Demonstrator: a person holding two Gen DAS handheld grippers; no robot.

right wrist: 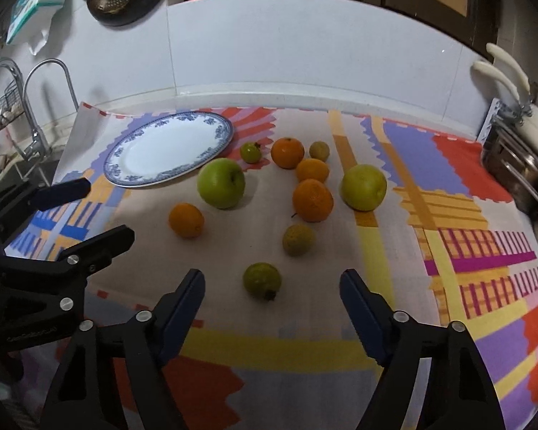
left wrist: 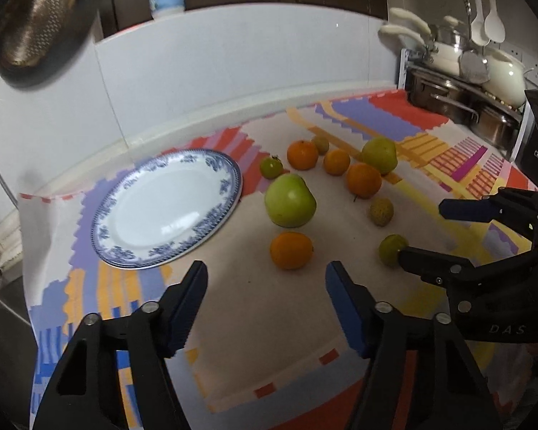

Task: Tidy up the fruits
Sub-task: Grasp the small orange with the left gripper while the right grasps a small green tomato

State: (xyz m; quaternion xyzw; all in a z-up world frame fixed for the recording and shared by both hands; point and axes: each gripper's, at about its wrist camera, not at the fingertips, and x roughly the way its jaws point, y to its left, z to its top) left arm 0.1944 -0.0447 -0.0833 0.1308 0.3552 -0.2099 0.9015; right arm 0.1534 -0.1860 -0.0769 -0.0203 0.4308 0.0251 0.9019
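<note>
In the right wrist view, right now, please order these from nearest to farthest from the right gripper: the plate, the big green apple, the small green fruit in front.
1. Small green fruit: just ahead of the right gripper, between its open fingers.
2. Big green apple: farther, left of centre.
3. Plate: farthest, back left.

— What's the surface?

— A counter covered by a patterned cloth [right wrist: 305, 351] in red, purple, yellow and orange blocks.

— And on it?

— A blue-rimmed white plate [right wrist: 211, 122] at the left (nothing on it). Beside it, loose fruit: two green apples [right wrist: 221, 183], four oranges [right wrist: 312, 200], and four small greenish fruits [right wrist: 262, 281], all directly on the cloth.
</note>
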